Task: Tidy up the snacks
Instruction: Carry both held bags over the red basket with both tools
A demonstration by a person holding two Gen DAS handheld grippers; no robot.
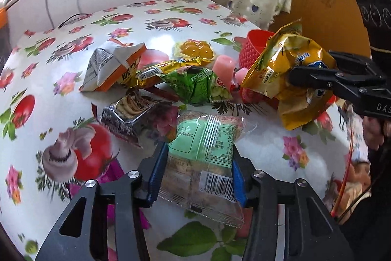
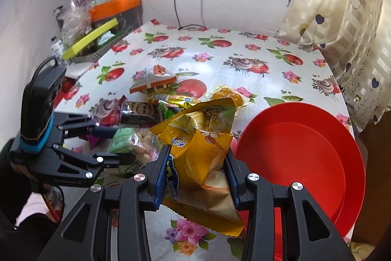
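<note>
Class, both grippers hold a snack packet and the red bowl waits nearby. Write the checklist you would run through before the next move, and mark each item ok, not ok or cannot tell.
1. Right gripper clamps the crinkled yellow foil snack bag between both fingers: ok.
2. Left gripper clamps the clear biscuit packet with the green label: ok.
3. Round red plastic bowl is unobstructed and nothing shows inside it: ok.
4. Yellow bag is lifted off the flowered tablecloth: cannot tell.
5. The two grippers are apart, not touching: ok.
6. Biscuit packet is free of the snack pile: cannot tell.
</note>
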